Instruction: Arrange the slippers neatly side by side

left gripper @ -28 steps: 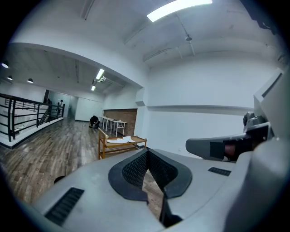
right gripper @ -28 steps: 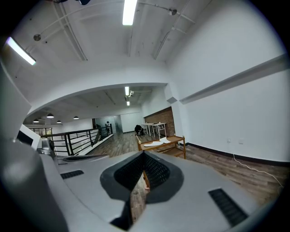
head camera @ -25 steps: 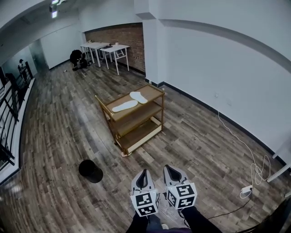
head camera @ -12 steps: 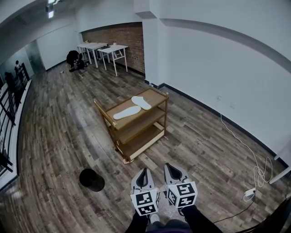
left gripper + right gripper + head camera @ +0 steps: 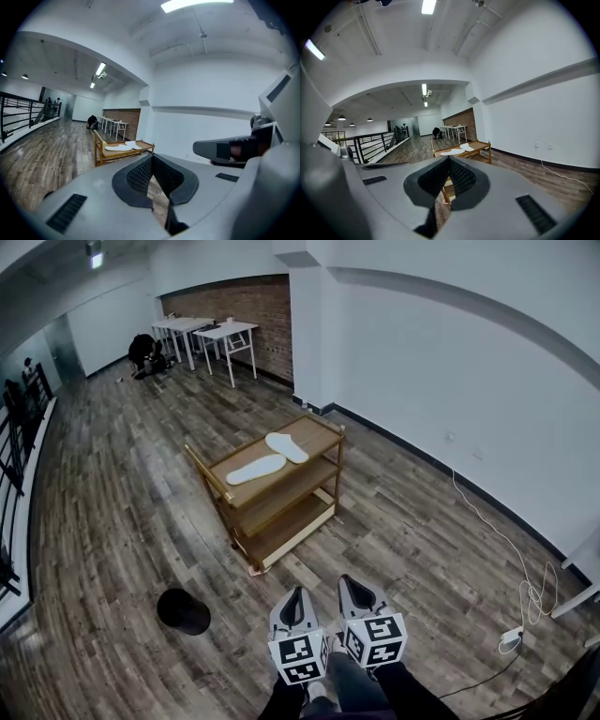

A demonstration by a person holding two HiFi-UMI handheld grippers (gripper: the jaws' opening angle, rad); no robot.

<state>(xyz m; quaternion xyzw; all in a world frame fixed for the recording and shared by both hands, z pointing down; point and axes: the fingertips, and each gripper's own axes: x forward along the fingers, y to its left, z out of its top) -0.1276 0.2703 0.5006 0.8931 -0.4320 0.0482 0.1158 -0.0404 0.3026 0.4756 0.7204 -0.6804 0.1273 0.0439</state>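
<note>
Nothing of the task is judged done; the two white slippers [image 5: 256, 469] lie at an angle to each other on the wooden cart [image 5: 317, 435], mid-frame; the left claw [image 5: 298, 596] and right claw [image 5: 346, 585], both pressed together and empty, are held well apart from it, lower centre.

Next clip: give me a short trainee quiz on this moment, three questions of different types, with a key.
1. True or false: both slippers lie on the top shelf of the cart.
2. Multiple choice: the slippers lie A) parallel, side by side; B) at an angle to each other; C) stacked.
3. Fill in: the left gripper and the right gripper are both shut and hold ____.
Key: 1 true; 2 B; 3 nothing.
</note>
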